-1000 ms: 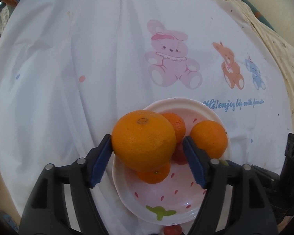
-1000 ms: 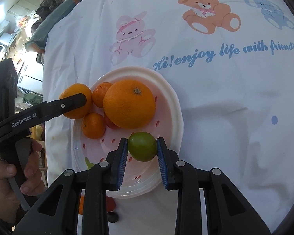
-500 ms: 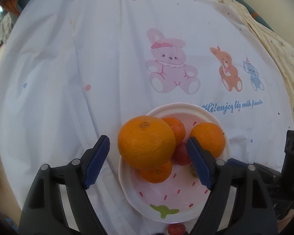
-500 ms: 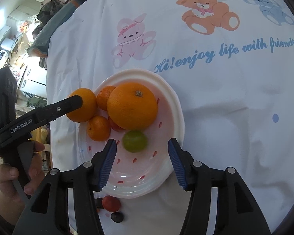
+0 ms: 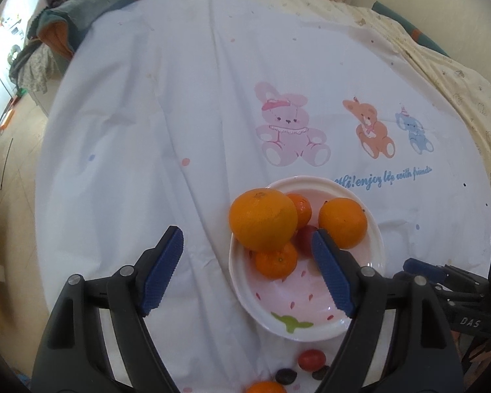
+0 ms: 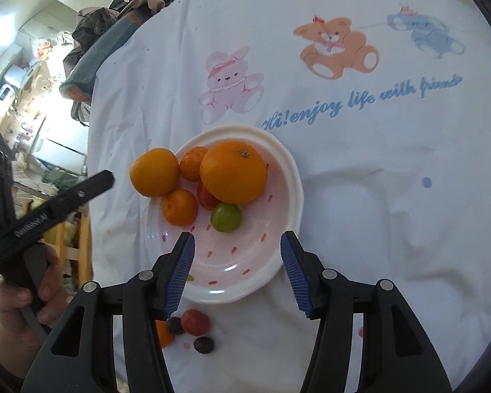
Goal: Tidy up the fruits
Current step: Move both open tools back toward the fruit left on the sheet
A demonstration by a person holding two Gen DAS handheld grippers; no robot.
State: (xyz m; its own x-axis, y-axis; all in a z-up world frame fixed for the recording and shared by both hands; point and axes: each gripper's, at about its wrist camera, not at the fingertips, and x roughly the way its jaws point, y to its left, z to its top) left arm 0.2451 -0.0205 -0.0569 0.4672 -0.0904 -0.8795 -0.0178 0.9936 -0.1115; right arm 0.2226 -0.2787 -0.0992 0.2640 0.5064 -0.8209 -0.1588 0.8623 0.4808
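A white bowl (image 6: 291, 196) with pink marks holds two large oranges (image 6: 233, 177) (image 6: 154, 172), two small tangerines (image 6: 179, 207), a red fruit (image 6: 207, 196) and a green fruit (image 6: 226, 216). My right gripper (image 6: 237, 273) is open and empty, just above the bowl's near rim. My left gripper (image 5: 250, 271) is open and empty, back from the bowl (image 5: 311, 324); the large orange (image 5: 263, 219) rests on the pile beyond its fingertips. The green fruit is hidden in the left wrist view.
A red fruit (image 6: 195, 322), two dark ones (image 6: 203, 345) and a small orange (image 6: 164, 334) lie on the white cartoon-print cloth (image 6: 360, 180) by the bowl's near side. Clothes (image 5: 65, 26) are piled at the far table edge.
My left gripper opened, left the large orange on the pile and drew back. My right gripper let the green fruit go into the bowl and pulled back.
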